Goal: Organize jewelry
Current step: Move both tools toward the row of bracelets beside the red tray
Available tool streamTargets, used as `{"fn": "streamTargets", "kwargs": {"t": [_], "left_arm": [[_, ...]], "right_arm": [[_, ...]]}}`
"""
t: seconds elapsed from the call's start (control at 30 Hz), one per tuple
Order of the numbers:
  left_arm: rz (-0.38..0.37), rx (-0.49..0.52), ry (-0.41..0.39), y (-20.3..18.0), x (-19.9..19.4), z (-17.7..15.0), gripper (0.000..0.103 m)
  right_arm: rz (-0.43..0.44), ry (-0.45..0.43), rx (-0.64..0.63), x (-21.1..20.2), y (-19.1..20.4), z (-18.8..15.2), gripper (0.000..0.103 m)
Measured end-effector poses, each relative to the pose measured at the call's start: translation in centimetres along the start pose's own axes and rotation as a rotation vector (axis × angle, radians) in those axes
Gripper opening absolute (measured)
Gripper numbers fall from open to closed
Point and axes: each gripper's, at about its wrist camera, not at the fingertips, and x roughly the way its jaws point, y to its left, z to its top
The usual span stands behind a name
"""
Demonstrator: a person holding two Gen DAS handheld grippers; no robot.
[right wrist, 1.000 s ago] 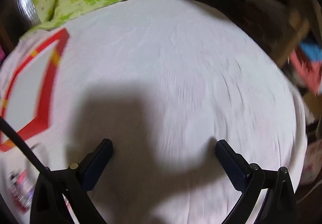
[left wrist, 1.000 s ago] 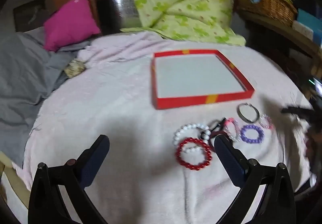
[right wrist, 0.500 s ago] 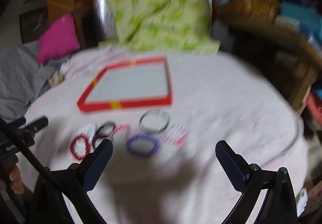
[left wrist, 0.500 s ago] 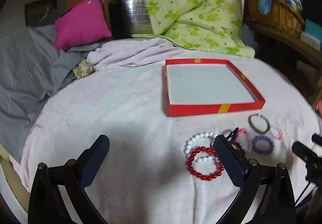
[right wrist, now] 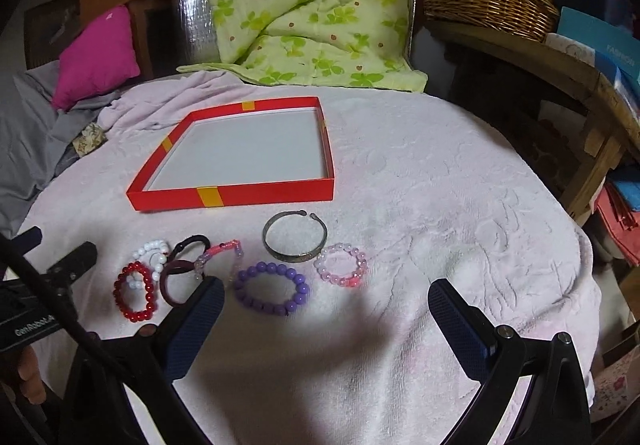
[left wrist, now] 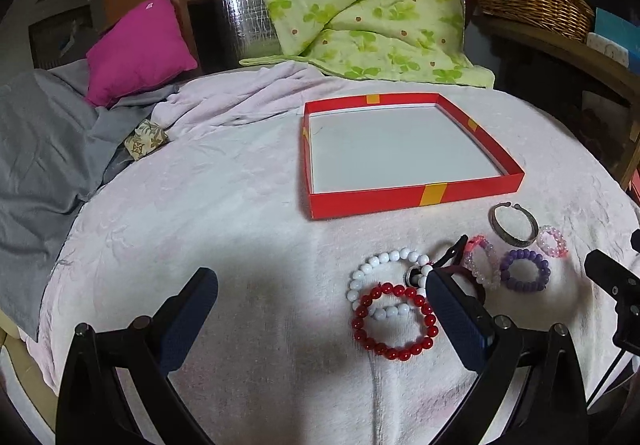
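Both grippers, left (left wrist: 320,297) and right (right wrist: 326,305), hover spread wide over the pink towel (right wrist: 420,185), holding nothing. Bracelets lie in a loose row in front of the red tray (right wrist: 256,195): red beads (right wrist: 135,291) overlap white beads (right wrist: 154,251), then purple beads (right wrist: 272,293), a metal bangle (right wrist: 295,243), a small pink one (right wrist: 340,265). The dark ring (right wrist: 176,281) is partly hidden behind the right gripper's left finger, and the tangled middle pieces are hard to separate.

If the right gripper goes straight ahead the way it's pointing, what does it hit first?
Probably the pink towel itself. The right gripper, jaws open, points just right of the clear pink bead bracelet and silver bangle. Depth is unclear; it might clip the pink one.
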Motion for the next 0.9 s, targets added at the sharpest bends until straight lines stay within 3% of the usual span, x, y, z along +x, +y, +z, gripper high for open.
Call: {"fn": "streamTargets", "kwargs": {"t": [0.9], "left_arm": [[0.020,0.048,-0.021,-1.3,-0.8,-0.2,0.103]], "right_arm": [[0.012,0.032,-0.003,0.3,0.2,-0.2,0.103]]}}
